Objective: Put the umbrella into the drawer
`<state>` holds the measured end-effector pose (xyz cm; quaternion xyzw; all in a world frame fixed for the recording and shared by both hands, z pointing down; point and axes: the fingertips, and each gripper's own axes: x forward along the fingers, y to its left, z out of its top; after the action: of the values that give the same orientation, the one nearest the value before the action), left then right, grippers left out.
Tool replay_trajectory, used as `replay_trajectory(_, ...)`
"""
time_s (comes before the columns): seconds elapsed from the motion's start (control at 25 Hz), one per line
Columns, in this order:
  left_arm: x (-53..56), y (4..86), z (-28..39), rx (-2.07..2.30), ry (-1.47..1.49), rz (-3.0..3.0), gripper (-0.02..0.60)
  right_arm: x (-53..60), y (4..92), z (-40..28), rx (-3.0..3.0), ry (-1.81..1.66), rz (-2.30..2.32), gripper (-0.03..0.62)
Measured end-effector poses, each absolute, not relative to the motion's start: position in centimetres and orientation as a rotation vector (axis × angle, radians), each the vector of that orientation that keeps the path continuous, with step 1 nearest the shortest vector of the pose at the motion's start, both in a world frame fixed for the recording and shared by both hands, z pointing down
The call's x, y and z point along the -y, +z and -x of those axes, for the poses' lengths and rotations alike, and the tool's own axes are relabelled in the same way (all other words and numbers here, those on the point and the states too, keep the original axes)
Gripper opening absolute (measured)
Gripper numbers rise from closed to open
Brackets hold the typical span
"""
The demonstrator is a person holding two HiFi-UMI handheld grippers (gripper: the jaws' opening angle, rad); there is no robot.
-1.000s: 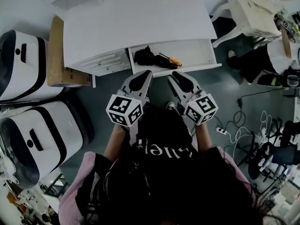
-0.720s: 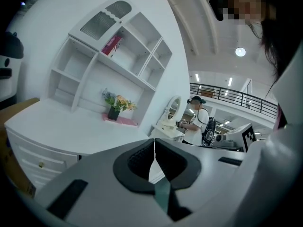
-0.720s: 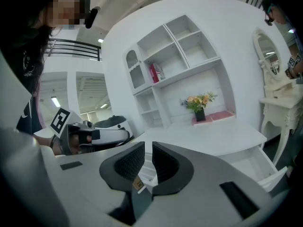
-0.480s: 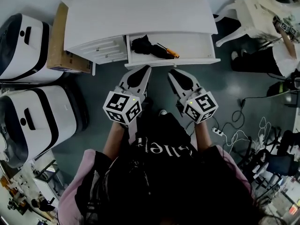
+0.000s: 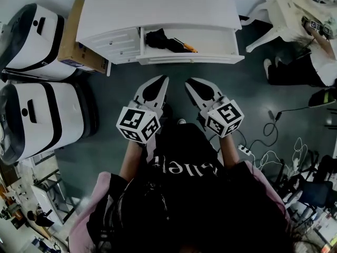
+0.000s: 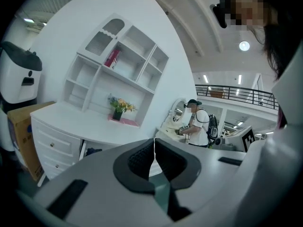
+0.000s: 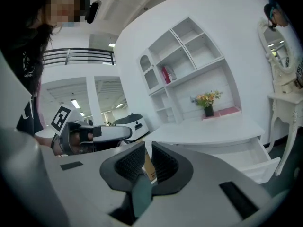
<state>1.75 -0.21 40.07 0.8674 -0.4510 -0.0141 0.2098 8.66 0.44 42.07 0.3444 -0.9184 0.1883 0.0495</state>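
Observation:
A black folded umbrella (image 5: 164, 40) with an orange handle lies in the open drawer (image 5: 189, 58) of the white desk (image 5: 158, 9). Both grippers hang side by side over the dark floor in front of the person, well back from the drawer. My left gripper (image 5: 162, 81) is shut and empty; its pads (image 6: 142, 157) almost touch in the left gripper view. My right gripper (image 5: 190, 83) has just been closing, and its jaws stand shut to a thin slit with nothing between them (image 7: 147, 150). The drawer (image 7: 246, 155) shows at the lower right of the right gripper view.
Two white-and-black machines (image 5: 37, 115) and a cardboard box (image 5: 73, 41) stand left of the desk. A white dressing table (image 5: 287, 12) and another person (image 5: 316, 62) are at the right. Cables and a power strip (image 5: 245, 149) lie on the floor.
Both grippers and the person have drawn back from the desk, so the drawer now sits higher and farther off in the head view. The umbrella stays in the drawer.

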Motion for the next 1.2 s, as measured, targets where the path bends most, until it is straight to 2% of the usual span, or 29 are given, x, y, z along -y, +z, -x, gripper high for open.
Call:
replay_trajectory(0.52,-9.3,39.8,-1.4,1.392,-0.060,-2.373,0.018,-8.9,41.5,-7.9,2.868,0.538,-0.913,0.052)
replay_trajectory(1.2,-12.5,39.8,-1.5,1.405,-0.060,-2.381,0.018,-12.2,41.4,-7.3,2.859,0.485,-0.864,0.049)
